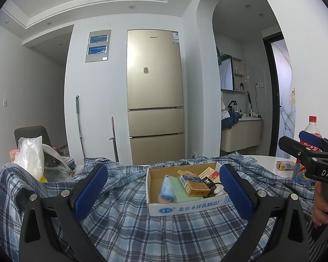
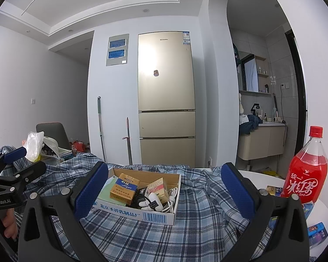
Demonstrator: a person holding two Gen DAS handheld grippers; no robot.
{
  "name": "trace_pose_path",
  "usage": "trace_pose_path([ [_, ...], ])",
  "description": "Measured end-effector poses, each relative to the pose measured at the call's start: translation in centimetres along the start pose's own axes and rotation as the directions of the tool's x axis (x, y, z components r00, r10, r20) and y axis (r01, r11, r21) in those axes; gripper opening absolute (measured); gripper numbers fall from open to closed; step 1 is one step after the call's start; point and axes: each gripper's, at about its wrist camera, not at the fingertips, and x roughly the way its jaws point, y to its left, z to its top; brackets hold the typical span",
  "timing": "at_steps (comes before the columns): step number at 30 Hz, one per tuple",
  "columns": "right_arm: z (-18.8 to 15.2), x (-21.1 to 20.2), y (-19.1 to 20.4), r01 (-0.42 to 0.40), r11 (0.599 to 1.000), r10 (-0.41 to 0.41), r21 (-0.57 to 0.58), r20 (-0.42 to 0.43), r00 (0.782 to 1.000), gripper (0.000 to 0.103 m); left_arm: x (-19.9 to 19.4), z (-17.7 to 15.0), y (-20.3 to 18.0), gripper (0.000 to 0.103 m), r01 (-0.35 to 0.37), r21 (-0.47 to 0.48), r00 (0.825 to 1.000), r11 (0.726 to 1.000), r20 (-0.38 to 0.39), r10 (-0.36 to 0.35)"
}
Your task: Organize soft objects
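Observation:
A blue and white plaid shirt lies spread and rumpled over the table; it also shows in the right wrist view. A shallow cardboard box sits on top of it, holding cigarette packs, a blue pack and a white cable; in the right wrist view the box sits left of centre. My left gripper is open and empty, just above the shirt in front of the box. My right gripper is open and empty, also in front of the box. Each gripper shows at the edge of the other's view.
A red iced-tea bottle stands on the white table at the right, with small packs near it. A white plastic bag and clutter lie at the left. A chair back, a gold fridge and two mops stand behind.

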Motion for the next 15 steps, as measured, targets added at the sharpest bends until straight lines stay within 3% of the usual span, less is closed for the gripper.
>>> trace_pose_path([
  [15, -0.01, 0.01, -0.02, -0.001, 1.000, 0.001, -0.001, 0.001, 1.000, 0.103, -0.06, -0.27, 0.03, 0.103, -0.034, 0.013, 0.999, 0.999, 0.018, 0.034],
])
